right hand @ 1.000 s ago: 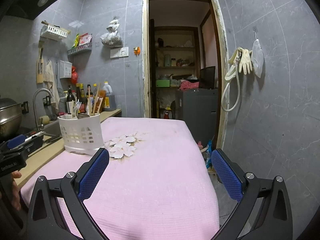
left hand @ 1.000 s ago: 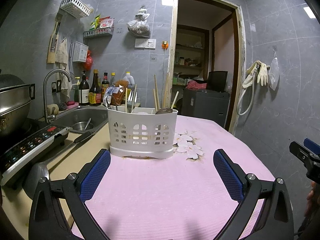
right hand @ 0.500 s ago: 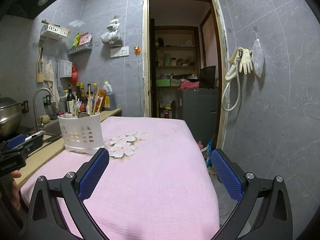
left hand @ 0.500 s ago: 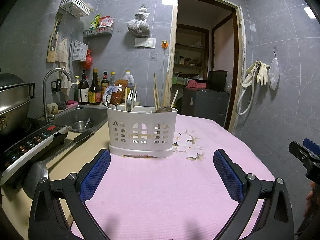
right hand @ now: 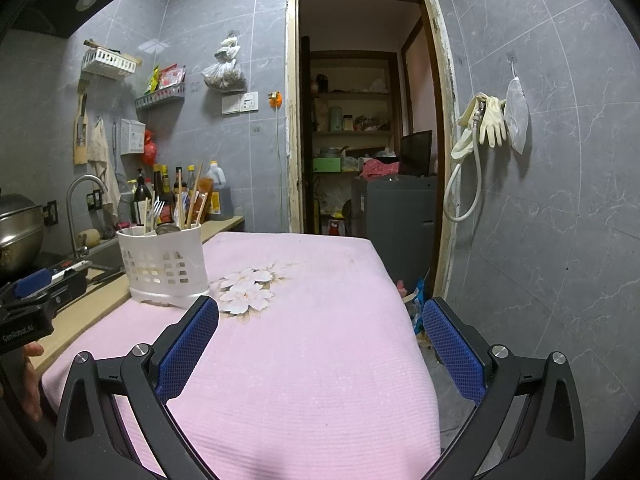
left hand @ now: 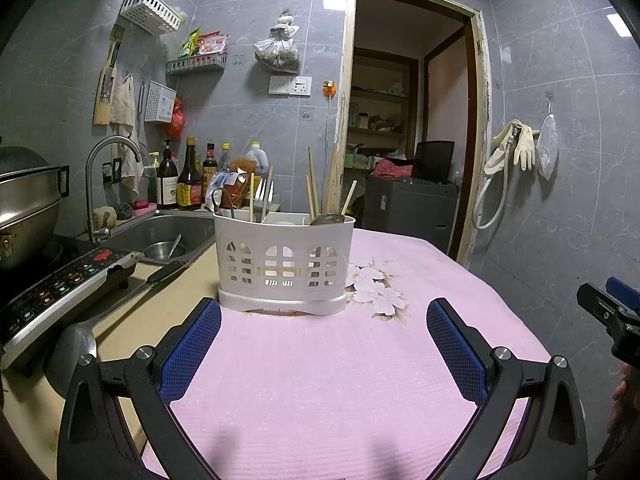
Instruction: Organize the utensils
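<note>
A white slotted utensil caddy (left hand: 282, 264) stands upright on the pink cloth-covered table (left hand: 328, 376), at its far left. Chopsticks (left hand: 313, 184), a fork (left hand: 264, 196) and a spoon bowl (left hand: 327, 218) stick out of the caddy. My left gripper (left hand: 322, 344) hovers open just in front of it, nothing between its blue pads. In the right wrist view the caddy (right hand: 164, 266) sits to the left, and my right gripper (right hand: 320, 344) is open over the bare cloth, empty. Each gripper shows at the edge of the other's view.
Left of the table runs a counter with an induction cooker (left hand: 60, 284), a steel pot (left hand: 24, 200), a knife (left hand: 160, 274) and a sink (left hand: 160, 236) with a tap. Sauce bottles (left hand: 184, 180) line the wall. A doorway (right hand: 360, 140) opens beyond; the table's right edge drops to the floor.
The views have shifted only slightly; the caddy sits a little lower and nearer in the left wrist view. Both grippers stay open and empty.
</note>
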The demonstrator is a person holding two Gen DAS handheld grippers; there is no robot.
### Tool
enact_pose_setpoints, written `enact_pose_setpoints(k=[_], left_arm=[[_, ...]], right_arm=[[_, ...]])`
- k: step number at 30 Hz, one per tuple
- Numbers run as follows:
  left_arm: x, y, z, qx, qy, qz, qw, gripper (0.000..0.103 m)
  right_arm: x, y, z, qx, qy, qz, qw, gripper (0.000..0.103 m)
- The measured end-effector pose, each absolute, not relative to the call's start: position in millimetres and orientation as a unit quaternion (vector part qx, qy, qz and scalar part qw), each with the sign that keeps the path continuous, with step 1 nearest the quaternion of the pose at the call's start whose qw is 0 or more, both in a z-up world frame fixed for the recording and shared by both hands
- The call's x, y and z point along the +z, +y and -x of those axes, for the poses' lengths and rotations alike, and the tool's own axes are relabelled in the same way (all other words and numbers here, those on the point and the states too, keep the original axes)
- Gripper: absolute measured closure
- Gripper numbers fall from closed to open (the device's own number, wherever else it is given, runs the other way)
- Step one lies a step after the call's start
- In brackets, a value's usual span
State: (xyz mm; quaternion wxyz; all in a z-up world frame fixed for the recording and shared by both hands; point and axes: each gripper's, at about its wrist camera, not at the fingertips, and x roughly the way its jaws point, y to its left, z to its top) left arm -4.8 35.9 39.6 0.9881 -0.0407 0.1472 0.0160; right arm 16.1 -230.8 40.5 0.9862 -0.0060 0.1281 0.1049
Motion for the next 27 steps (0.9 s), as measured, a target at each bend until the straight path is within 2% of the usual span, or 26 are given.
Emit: enact_pose_setpoints(k=[27], left_arm=[[40.0,35.9,4.8,0.015,0.147,0.043,0.988,0.002]], right_arm=[[40.7,-230.6,-17.0,0.105,0.129,0.006,0.986,0.000]])
